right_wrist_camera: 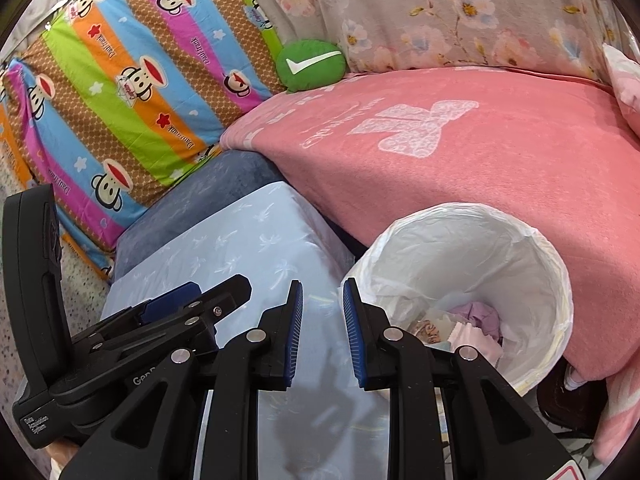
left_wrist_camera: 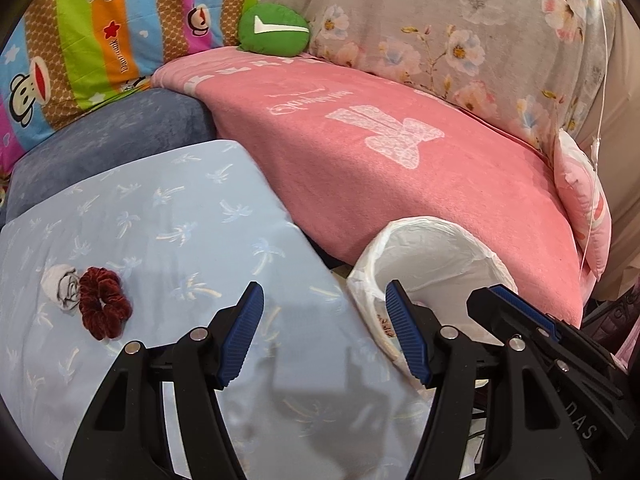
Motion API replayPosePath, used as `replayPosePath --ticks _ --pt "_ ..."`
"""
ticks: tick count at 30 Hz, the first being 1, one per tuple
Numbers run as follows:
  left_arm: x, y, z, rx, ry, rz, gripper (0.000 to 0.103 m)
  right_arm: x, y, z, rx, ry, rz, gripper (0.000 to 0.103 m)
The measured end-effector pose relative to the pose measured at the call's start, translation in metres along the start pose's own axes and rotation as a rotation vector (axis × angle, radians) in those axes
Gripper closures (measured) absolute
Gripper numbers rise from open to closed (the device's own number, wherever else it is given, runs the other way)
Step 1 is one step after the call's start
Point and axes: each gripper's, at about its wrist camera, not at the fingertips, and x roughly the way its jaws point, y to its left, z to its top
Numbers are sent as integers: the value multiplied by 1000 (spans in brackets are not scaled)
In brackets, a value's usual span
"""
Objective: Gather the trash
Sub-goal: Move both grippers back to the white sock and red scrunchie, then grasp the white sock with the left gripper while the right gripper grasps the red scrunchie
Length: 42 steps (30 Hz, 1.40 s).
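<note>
A crumpled white tissue [left_wrist_camera: 60, 286] lies on the light blue cloth [left_wrist_camera: 160, 220] at the left, touching a dark red scrunchie [left_wrist_camera: 105, 309]. My left gripper [left_wrist_camera: 324, 320] is open and empty, to the right of them, above the cloth. A white-lined trash bin [right_wrist_camera: 472, 280] stands between the cloth and the pink blanket, with several crumpled scraps [right_wrist_camera: 476, 328] inside; it also shows in the left wrist view [left_wrist_camera: 432, 256]. My right gripper [right_wrist_camera: 322, 320] is partly open and empty, over the bin's left rim. The left gripper's body [right_wrist_camera: 120, 320] shows at its left.
A pink blanket [left_wrist_camera: 400, 168] covers the sofa seat behind the bin. A green round cushion [left_wrist_camera: 274, 30], a striped monkey-print pillow [right_wrist_camera: 120, 100], a floral cover [left_wrist_camera: 460, 32] and a dark blue cushion [left_wrist_camera: 112, 136] lie at the back. A small pink pillow [left_wrist_camera: 584, 200] sits at the right.
</note>
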Motion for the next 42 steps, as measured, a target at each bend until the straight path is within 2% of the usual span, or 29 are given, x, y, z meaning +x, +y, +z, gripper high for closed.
replayPosePath --ticks 8,20,24,32,42 --pt "-7 47 -6 -65 1 36 42 24 42 -8 -64 49 25 81" --pt "-14 142 -19 -176 15 152 41 79 126 -27 -191 148 86 81" --pt "-16 181 -25 -228 23 191 41 99 153 -34 -226 177 102 74" --pt "-15 241 -28 -318 28 264 30 143 203 -44 -291 232 128 73" --pt "3 279 -26 -385 41 268 27 200 243 -54 -335 290 135 72"
